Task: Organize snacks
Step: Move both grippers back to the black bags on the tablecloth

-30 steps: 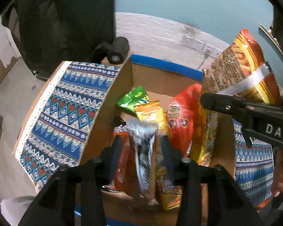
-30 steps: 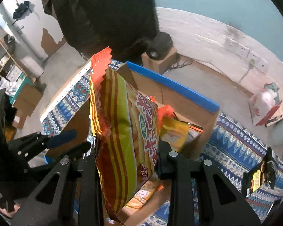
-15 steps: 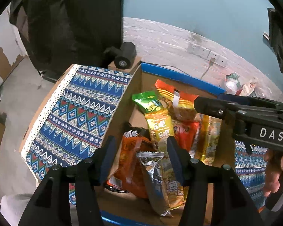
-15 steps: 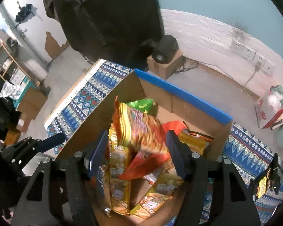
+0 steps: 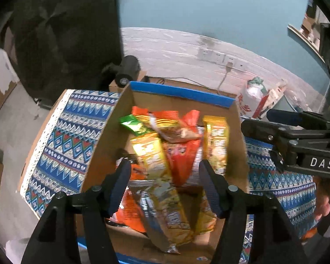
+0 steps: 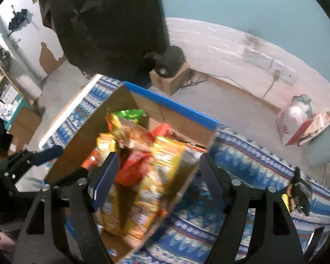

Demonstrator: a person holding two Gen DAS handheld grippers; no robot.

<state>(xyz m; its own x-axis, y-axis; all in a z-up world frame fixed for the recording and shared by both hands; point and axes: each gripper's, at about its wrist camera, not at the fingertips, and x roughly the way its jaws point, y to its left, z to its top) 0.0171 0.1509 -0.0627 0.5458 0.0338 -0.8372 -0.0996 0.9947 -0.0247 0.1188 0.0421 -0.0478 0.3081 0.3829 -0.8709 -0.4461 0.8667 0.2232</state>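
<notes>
A cardboard box [image 5: 103, 145] with a blue rim [image 6: 171, 104] stands on a patterned cloth and holds several snack bags. Among them are a green bag [image 5: 133, 125], a yellow pack [image 5: 151, 158], a red bag [image 5: 182, 156] and an orange-striped chip bag [image 6: 129, 132]. A silver packet [image 5: 151, 224] lies at the near end of the box. My left gripper [image 5: 162, 171] hangs above the box, its jaws opening with nothing pressed between them. My right gripper [image 6: 157, 167] also hovers over the box, its jaws opening wide and empty. The right gripper [image 5: 297, 140] shows at the right of the left wrist view.
The blue patterned cloth [image 5: 66, 136] covers the table on both sides of the box. A small dark snack packet [image 6: 297, 189] lies on the cloth at the right. A black round device on a small carton [image 6: 169, 66] stands behind the box. Wall sockets [image 5: 220, 57] sit beyond.
The left gripper let go of the silver packet and the right let go of the orange-striped chip bag; both now lie in the box. Both grippers opened and pulled back upward.
</notes>
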